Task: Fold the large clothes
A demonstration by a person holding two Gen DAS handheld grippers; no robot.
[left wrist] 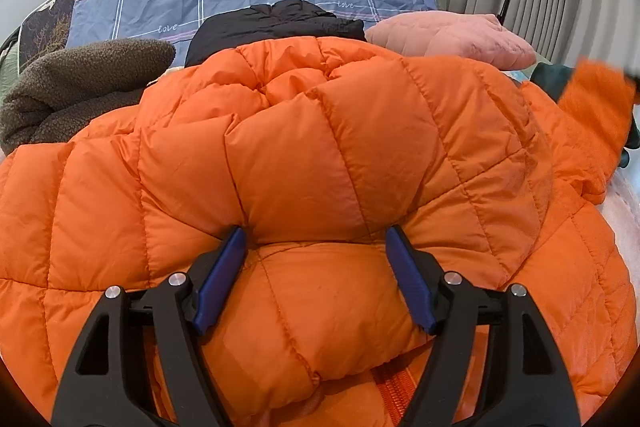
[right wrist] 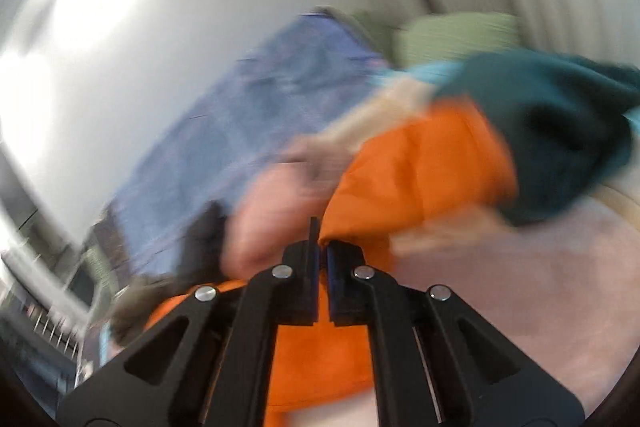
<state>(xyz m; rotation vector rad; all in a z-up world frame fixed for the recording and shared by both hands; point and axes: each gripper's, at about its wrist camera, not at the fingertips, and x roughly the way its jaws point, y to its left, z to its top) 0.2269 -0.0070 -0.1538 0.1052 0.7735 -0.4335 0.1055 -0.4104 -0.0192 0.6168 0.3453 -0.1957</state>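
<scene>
Orange jacket (left wrist: pixel 304 155) bulges between the spread left tool (left wrist: pixel 316 235), pressed in.

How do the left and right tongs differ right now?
The left tongs are spread wide, pressing into the orange puffer jacket with a bulge between the fingers; the right tongs are nearly closed, pinching a thin edge of it. The left view is sharp, while the right view is motion-blurred. Both have black arms with blue pads.
</scene>
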